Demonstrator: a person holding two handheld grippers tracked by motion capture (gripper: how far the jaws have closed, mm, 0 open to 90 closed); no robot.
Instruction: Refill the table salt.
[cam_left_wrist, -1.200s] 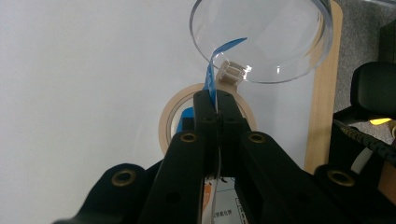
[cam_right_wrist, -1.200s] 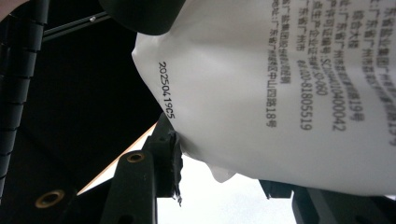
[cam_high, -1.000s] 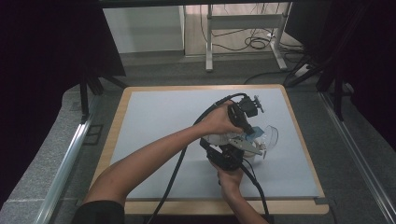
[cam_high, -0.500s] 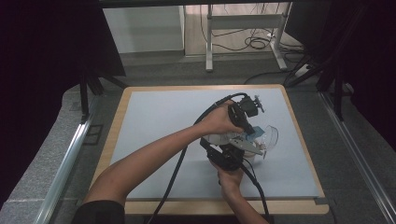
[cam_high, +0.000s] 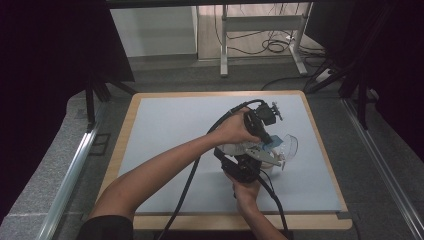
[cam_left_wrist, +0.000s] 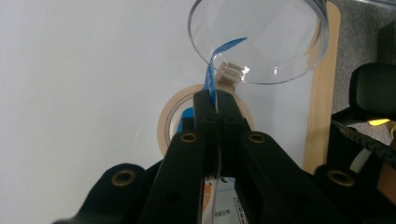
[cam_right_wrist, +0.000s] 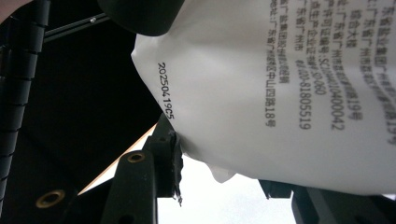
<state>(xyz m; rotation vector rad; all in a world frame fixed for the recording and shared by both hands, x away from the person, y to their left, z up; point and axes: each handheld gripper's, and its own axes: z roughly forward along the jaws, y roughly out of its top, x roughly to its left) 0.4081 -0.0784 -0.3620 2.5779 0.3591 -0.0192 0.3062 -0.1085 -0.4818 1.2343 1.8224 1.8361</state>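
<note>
White printed plastic made up the bag (cam_right_wrist: 289, 88), which was found held off the worktop (cam_high: 165, 130) near its right edge, between both grippers. The left gripper (cam_left_wrist: 215, 100) had its jaws fully closed on the bag's thin blue-edged top strip (cam_left_wrist: 209, 79), which rose upright from between the pads, its long axis running away from the gripper toward the clear round dish (cam_left_wrist: 261, 42) just beyond. The right gripper (cam_right_wrist: 224, 179) stood partly open, its jaws on either side of the bag's lower body; the left jaw pad touched the film, but the far pad was mostly hidden, so a firm grip could not be confirmed. In the high view the left gripper (cam_high: 267, 145) sat above and beyond the right gripper (cam_high: 250, 167), with the bag (cam_high: 240, 149) between them and the dish (cam_high: 286, 146) just to the right. A roll of tape (cam_left_wrist: 170, 116) lay flat on the worktop under the bag. Judged from this, any tearing or pouring would turn on the strip already pointing at the dish, the left gripper being the nearer to it.
</note>
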